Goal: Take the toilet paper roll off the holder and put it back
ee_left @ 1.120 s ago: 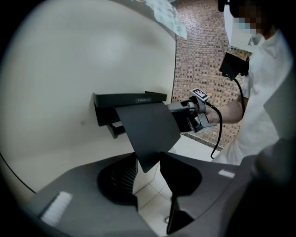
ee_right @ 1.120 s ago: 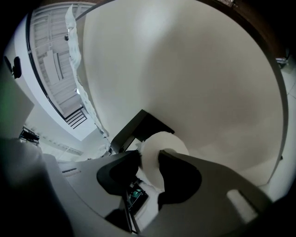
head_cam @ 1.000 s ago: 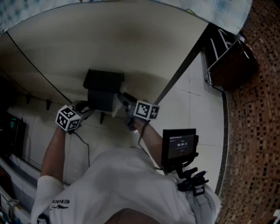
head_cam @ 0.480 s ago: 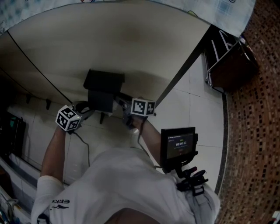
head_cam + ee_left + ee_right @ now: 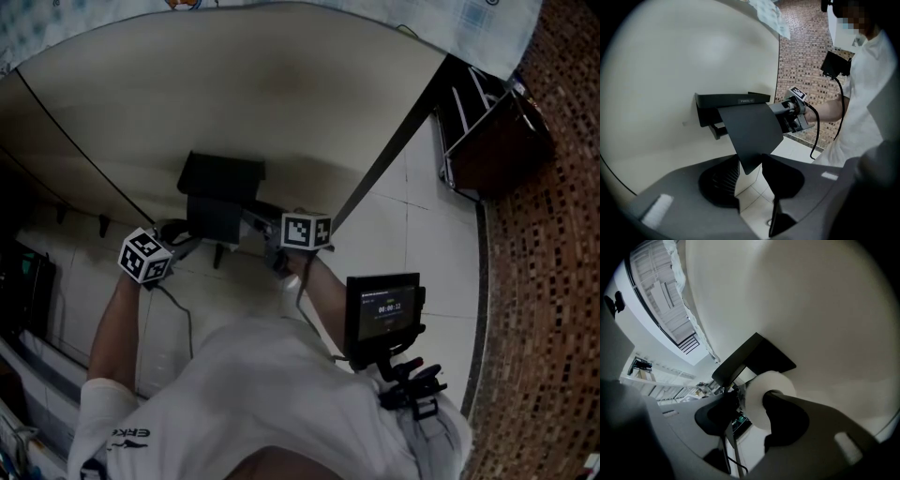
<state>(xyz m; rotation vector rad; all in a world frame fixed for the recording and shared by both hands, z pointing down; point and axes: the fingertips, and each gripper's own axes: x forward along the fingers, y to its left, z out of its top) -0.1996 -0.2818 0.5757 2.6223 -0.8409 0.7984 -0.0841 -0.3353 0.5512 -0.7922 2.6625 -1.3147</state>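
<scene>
**Right gripper straddles the toilet paper roll**

The roll sits on the wall holder between the right gripper's parted jaws, which have just been opening. The left gripper, jaws apart, props the lid at its 12 o'clock. Best to close squarely before pulling. The right gripper has edged nearer the holder.

Right gripper shifted slightly left toward the holder; its jaws have just been opening around the toilet paper roll.
</scene>
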